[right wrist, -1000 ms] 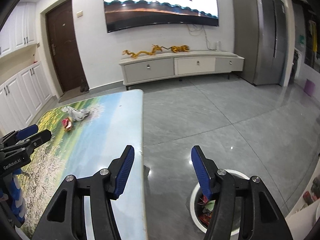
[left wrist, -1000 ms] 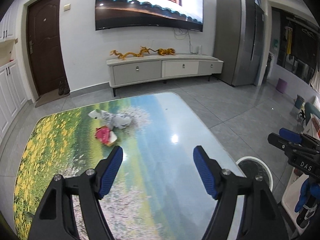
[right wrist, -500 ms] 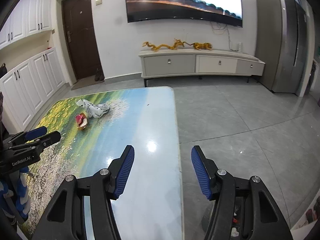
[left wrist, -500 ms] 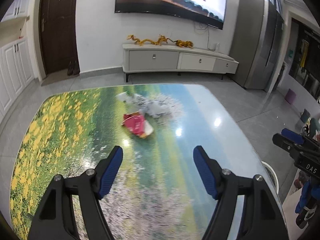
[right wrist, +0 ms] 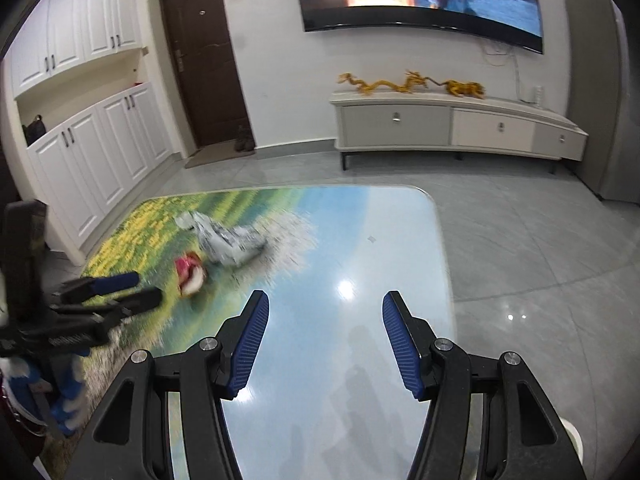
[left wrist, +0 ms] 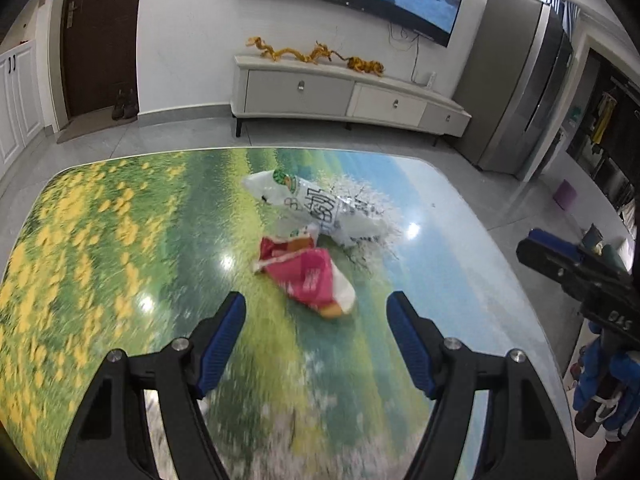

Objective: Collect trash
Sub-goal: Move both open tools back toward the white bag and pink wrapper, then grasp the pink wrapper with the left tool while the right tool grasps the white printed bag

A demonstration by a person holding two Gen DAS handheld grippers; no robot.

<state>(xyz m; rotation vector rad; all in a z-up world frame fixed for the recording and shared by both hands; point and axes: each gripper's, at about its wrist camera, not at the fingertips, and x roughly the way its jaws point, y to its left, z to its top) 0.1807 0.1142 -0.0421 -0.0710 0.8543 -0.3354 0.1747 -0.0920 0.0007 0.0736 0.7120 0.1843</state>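
Left claw (left wrist: 316,316) is wide open over the surface (left wrist: 100,248), holding nothing, with the red wrapper (left wrist: 308,276) just ahead between its fingers and the white bag (left wrist: 320,208) touching it further out. Right claw (right wrist: 324,320) is open too, both wrappers off to its left.

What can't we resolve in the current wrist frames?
- Red wrapper: motion-blurred in the right wrist view; print unreadable.
- White wrapper: crumpled, text only partly legible in the left wrist view.
- Left gripper: blurred in the right view.
- White rim: cut off by the right view's edge.
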